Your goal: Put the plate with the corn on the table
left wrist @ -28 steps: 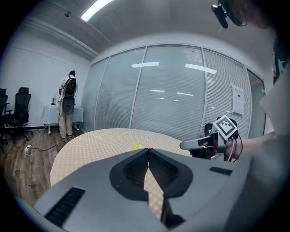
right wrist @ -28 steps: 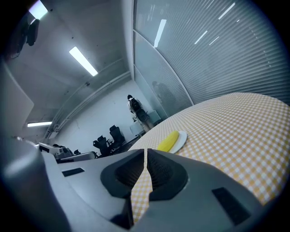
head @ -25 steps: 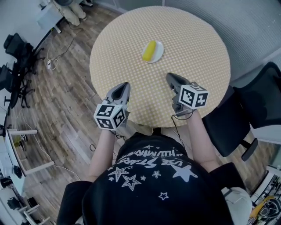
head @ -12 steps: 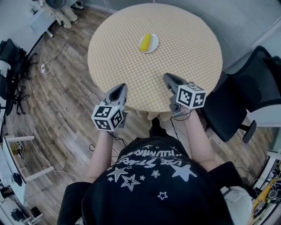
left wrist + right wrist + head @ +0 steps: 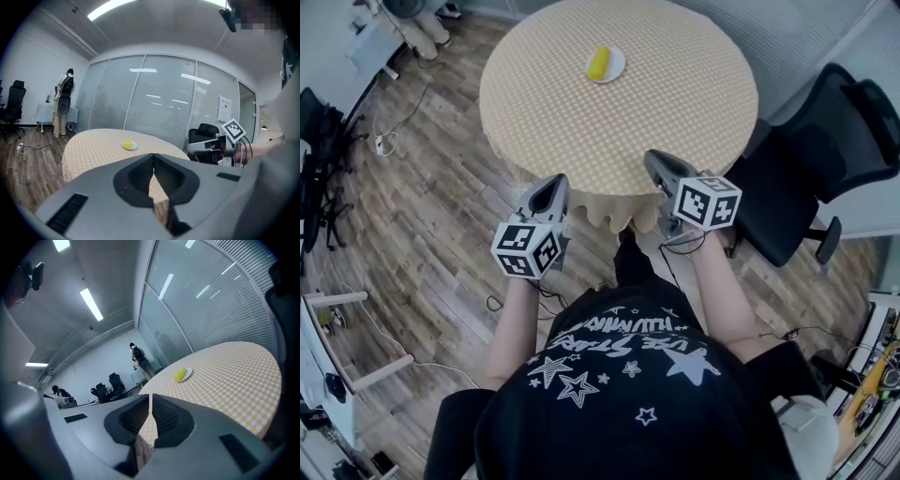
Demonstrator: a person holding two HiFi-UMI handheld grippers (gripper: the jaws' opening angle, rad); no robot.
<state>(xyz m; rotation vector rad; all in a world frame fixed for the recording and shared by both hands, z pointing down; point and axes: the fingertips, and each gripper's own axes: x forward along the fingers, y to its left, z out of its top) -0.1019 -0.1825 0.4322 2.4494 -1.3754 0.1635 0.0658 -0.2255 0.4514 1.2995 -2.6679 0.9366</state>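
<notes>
Head view: the plate with the corn is seen resting on the round table, close to its far edge and a little left of its middle, with the cob lying wholly inside the rim. The task is judged to be done, since nothing is carried. The left gripper and the right gripper are held at the table's near edge, over the hanging hem of the checked cloth, and are well apart from the plate. In each gripper view the jaws are found pressed together with nothing between them. The plate is seen beyond them, small and untouched. From here, trouble could be caused mainly by the cloth: if its hem were caught by a jaw tip or dragged by a sleeve, the plate could be pulled along. The table could also be knocked, and the loose cob could then be rolled off the shallow plate. A black chair stands just beside the table's right edge and could be struck by the right arm.
</notes>
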